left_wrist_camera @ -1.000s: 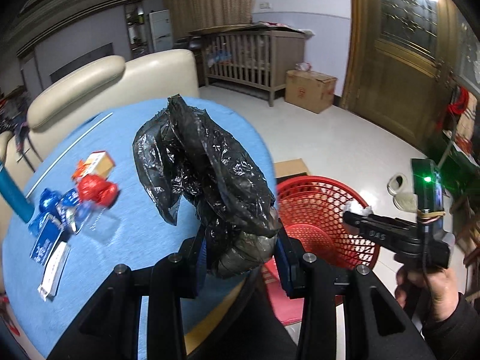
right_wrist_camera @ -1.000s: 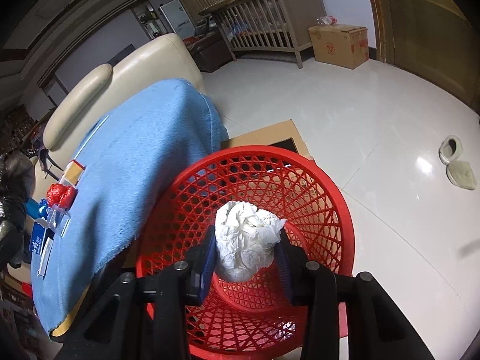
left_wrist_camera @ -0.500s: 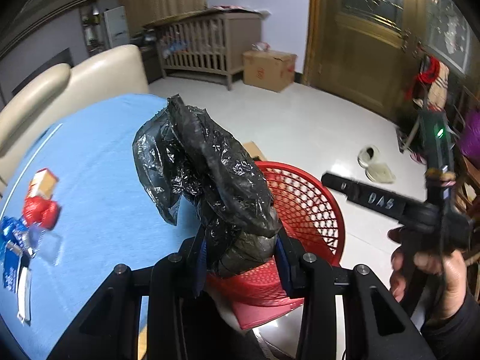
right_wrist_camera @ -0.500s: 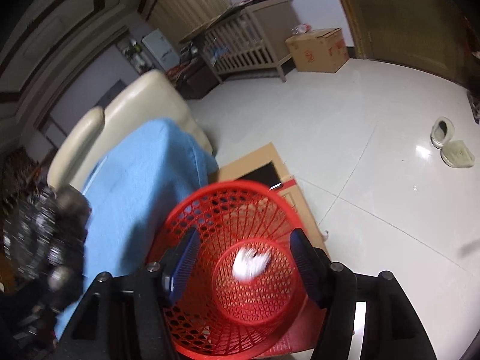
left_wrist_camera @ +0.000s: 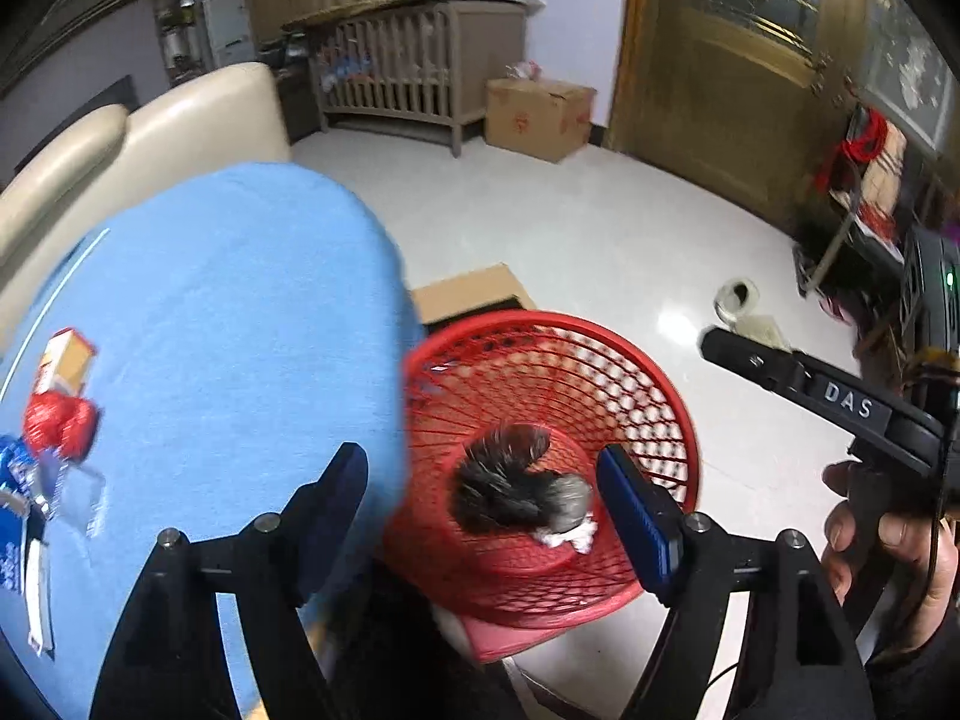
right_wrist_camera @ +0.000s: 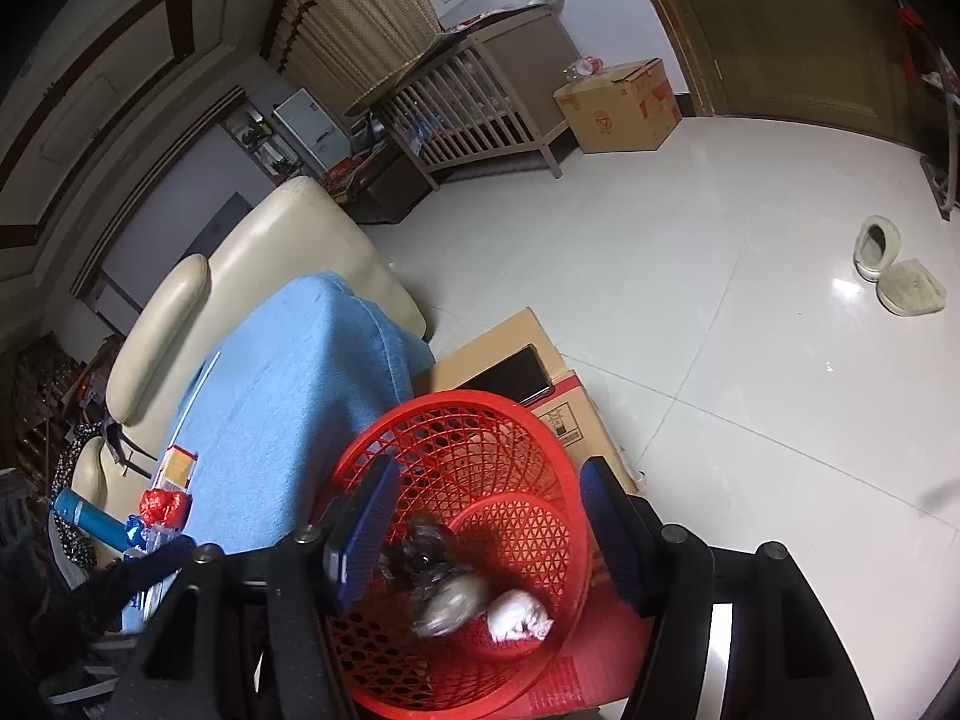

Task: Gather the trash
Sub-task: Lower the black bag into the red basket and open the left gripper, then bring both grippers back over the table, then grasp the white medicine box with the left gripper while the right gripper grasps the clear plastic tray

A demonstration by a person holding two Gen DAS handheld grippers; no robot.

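A red mesh basket (left_wrist_camera: 648,372) stands on the floor beside the blue-covered table (left_wrist_camera: 228,312); it also shows in the right wrist view (right_wrist_camera: 456,420). Inside it lie a crumpled black plastic bag (left_wrist_camera: 510,486) (right_wrist_camera: 429,546) and a white paper wad (left_wrist_camera: 570,537) (right_wrist_camera: 519,615). My left gripper (left_wrist_camera: 483,498) is open and empty above the basket. My right gripper (right_wrist_camera: 486,516) is open and empty over the basket; it also shows in the left wrist view (left_wrist_camera: 756,360). On the table's left lie a red foil wrapper (left_wrist_camera: 60,420), a small orange box (left_wrist_camera: 66,360) and blue packets (left_wrist_camera: 18,480).
A flat cardboard box (right_wrist_camera: 540,372) lies under the basket. A cream sofa (right_wrist_camera: 270,246) stands behind the table. A wooden crib (left_wrist_camera: 414,72) and a cardboard box (left_wrist_camera: 537,117) stand at the far wall. Slippers (right_wrist_camera: 894,270) lie on the white tile floor.
My left gripper opened and the black bag dropped into the basket. My right gripper let go of the white wad a moment earlier and rose higher above the basket.
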